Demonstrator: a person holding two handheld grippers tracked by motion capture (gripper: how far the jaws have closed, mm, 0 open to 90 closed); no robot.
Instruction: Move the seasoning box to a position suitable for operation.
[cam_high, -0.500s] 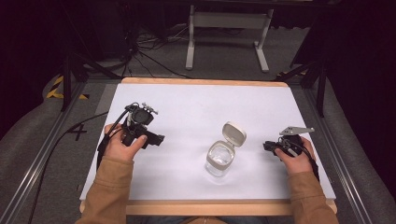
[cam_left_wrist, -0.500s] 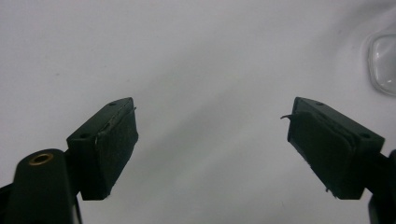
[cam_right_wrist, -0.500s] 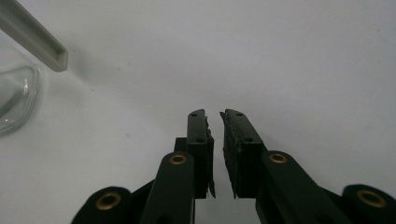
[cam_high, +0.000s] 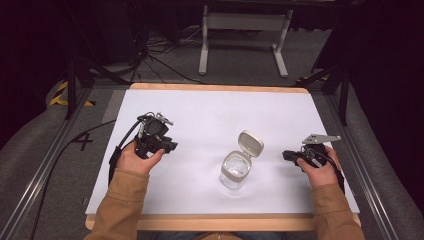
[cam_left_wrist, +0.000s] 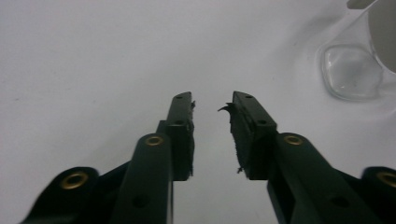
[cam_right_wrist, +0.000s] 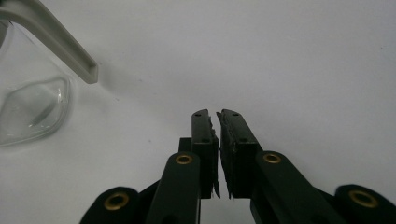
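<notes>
1. High view: clear glass jar (cam_high: 235, 171) stands upright on the white table (cam_high: 210, 115), right of centre and towards the near edge. Its white hinged lid (cam_high: 250, 143) is flipped open, tilted up behind the jar mouth.
2. Left gripper (cam_high: 169, 146) is held in the person's left hand (cam_high: 134, 157), over the left half of the table, well apart from the jar. Nose points roughly towards the jar side.
3. Right gripper (cam_high: 286, 155) is held in the right hand (cam_high: 321, 170), near the right edge of the table, nose pointing at the jar. Near the jar, not touching it.
4. Left gripper view: jaws spread with a clear gap, nothing between them. Bare table under them. Jar base (cam_left_wrist: 351, 71) shows at upper right, off to the side of the jaw line.
5. Right gripper view: jaws nearly together, a thin slit left between the pads (cam_right_wrist: 209, 154), nothing pinched. Pad edges look frayed.
6. Same view: jar wall (cam_right_wrist: 32, 105) at far left, lid edge (cam_right_wrist: 56, 39) slanting across the upper left corner. Both clear of the jaws.
</notes>
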